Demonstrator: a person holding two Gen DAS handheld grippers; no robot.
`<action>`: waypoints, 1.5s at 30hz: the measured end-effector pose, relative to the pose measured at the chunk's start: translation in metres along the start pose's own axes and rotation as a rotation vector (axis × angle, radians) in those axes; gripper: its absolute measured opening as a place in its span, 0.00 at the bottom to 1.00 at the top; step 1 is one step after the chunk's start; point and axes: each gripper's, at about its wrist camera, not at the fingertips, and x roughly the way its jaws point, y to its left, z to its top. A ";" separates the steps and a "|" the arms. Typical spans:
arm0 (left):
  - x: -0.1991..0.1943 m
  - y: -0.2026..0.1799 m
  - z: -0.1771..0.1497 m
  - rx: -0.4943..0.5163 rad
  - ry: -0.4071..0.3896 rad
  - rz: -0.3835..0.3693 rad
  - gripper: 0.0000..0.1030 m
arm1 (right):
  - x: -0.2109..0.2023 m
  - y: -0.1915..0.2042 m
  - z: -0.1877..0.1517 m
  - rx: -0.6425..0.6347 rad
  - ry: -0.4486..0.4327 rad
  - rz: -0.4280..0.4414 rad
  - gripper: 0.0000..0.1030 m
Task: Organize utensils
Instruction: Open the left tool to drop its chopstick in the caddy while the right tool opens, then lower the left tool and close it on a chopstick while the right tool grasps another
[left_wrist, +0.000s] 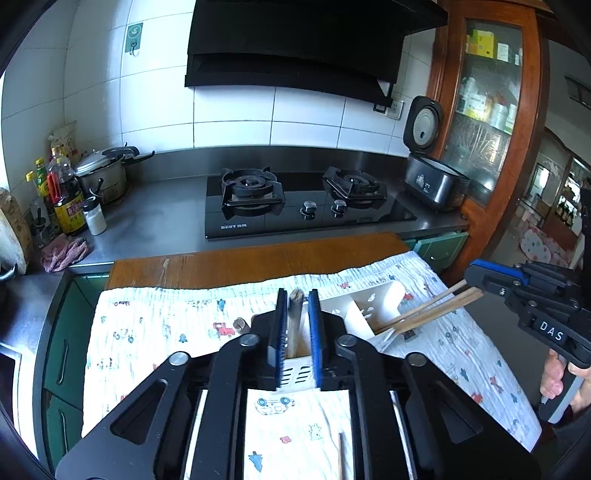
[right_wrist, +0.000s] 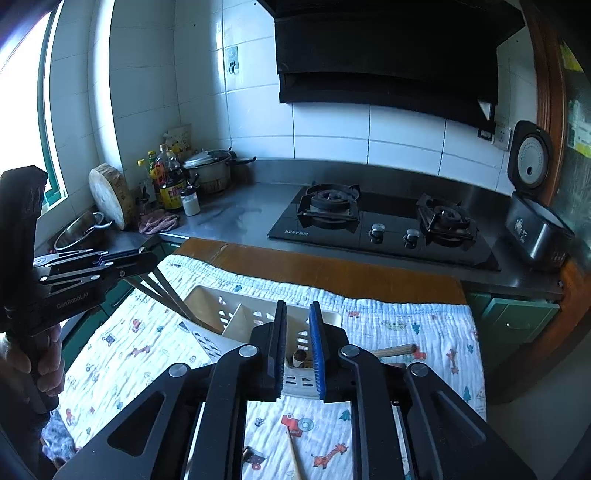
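Blue ribbed pads of the left gripper (left_wrist: 295, 325) stand narrowly apart around dark wooden chopsticks (left_wrist: 294, 321); we see a bare gap beside one pad, so they are not clamped. The right gripper (right_wrist: 297, 332) is likewise slightly parted, pressing nothing. Pale square-section chopsticks (left_wrist: 436, 306) lean from its tip into the utensil holder (left_wrist: 373, 295), a white plastic box with slotted walls and dividers. It lies on a crinkled printed cotton cloth (left_wrist: 155, 332) over a wooden table (left_wrist: 258, 258), near the glossy black gas hob (left_wrist: 295, 218).
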 end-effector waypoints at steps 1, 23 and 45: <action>-0.004 0.000 0.000 0.000 -0.007 -0.003 0.18 | -0.005 0.000 0.000 -0.004 -0.011 -0.004 0.19; -0.100 -0.041 -0.140 0.009 -0.016 -0.059 0.30 | -0.077 0.014 -0.160 -0.049 0.022 0.018 0.33; -0.053 -0.038 -0.277 -0.070 0.235 -0.070 0.30 | -0.019 -0.022 -0.277 0.005 0.263 -0.005 0.23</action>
